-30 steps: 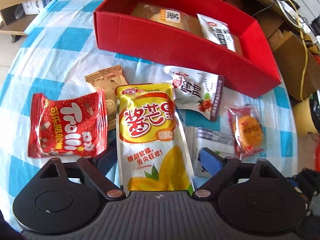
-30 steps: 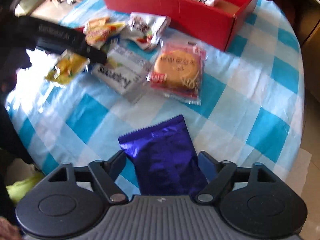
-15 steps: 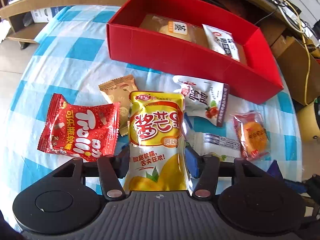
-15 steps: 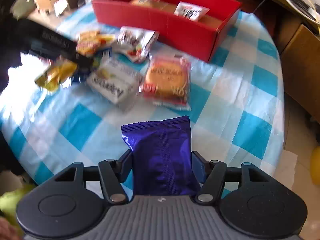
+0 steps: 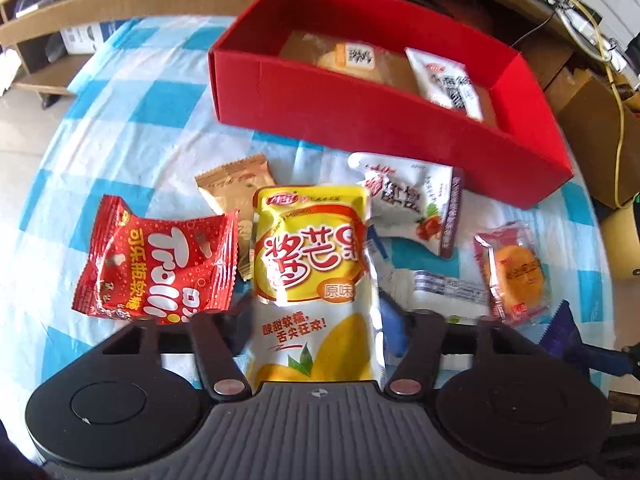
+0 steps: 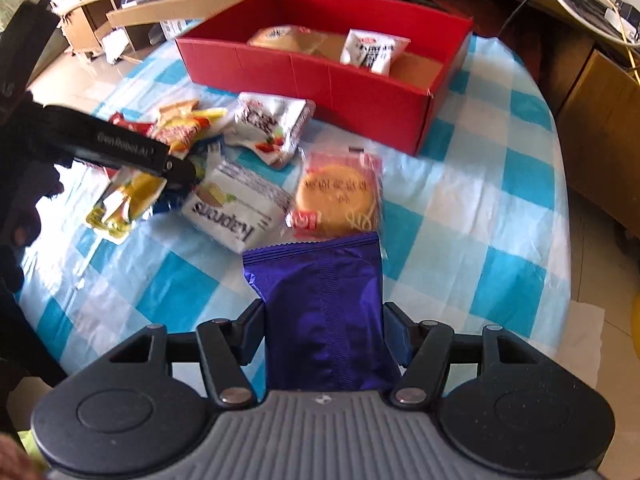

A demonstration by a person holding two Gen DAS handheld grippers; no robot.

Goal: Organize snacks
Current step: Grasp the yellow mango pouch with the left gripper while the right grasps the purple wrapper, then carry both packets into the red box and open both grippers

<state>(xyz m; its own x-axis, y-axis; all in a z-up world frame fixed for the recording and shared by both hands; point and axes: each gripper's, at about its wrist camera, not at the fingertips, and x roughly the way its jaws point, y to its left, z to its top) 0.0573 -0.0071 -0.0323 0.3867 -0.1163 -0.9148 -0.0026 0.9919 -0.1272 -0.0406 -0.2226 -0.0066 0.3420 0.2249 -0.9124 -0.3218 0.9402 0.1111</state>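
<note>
Left wrist view: left gripper (image 5: pixel 314 330) points at 12 o'clock, fingers clamped on one yellow mango pouch (image 5: pixel 314 280), lifted over the checked tablecloth (image 5: pixel 120 136). Right gripper (image 6: pixel 324 328) likewise pinches one purple packet (image 6: pixel 324 308). One red box (image 5: pixel 360 116) at 12 o'clock holds two snacks; five packets lie loose.

Blue-checked tablecloth (image 6: pixel 496 208), wooden shelf (image 5: pixel 100 4), cardboard box (image 6: pixel 600 120), yellow cable (image 5: pixel 619 120).
</note>
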